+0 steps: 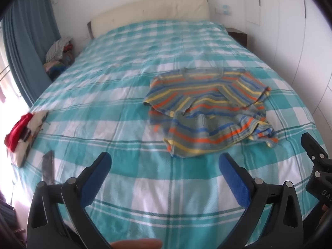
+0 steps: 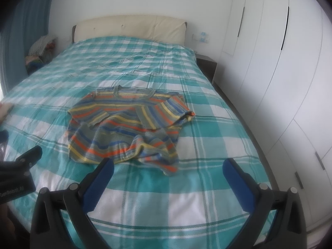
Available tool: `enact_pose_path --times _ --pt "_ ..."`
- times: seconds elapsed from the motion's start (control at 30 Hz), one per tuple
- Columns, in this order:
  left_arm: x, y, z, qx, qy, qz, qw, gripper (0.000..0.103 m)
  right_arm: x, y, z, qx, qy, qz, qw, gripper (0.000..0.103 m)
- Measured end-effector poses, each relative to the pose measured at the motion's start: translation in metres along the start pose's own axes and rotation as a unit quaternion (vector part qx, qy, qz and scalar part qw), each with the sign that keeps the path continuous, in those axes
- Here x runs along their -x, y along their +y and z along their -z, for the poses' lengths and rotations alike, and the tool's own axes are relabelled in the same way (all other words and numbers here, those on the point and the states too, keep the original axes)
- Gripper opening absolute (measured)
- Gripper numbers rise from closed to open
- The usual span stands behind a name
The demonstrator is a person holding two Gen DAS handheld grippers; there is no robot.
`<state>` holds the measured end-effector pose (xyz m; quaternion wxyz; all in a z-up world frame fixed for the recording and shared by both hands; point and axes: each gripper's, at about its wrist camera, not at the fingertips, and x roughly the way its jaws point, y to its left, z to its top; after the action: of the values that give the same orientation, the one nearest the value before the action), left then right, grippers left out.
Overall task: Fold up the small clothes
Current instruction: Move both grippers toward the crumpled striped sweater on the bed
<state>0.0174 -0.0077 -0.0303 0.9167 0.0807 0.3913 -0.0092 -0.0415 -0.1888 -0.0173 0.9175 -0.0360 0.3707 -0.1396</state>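
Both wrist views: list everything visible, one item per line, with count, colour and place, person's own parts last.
striped shirt: one, orange, blue, yellow and grey, rumpled mid-bed.
bedspread: one, teal and white check, covers the bed.
headboard: one, cream, far end.
folded clothes: small stack, red and white, bed's left edge.
clothes pile: one, mixed colours, beside the bed's far left.
curtain: blue, left wall.
wardrobe: white, right wall.
left hand-held gripper: black, blue pads, open.
right hand-held gripper: same, open.
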Motion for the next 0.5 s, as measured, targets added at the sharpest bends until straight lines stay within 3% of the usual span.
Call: enact_pose_path --times 0.5 --pt "-0.0051 -0.0033 -0.0019 -0.001 0.003 0.0 1.0 0.103 -0.0085 0.0022 -0.0018 0.002 0.005 0.004 1.0 0.103"
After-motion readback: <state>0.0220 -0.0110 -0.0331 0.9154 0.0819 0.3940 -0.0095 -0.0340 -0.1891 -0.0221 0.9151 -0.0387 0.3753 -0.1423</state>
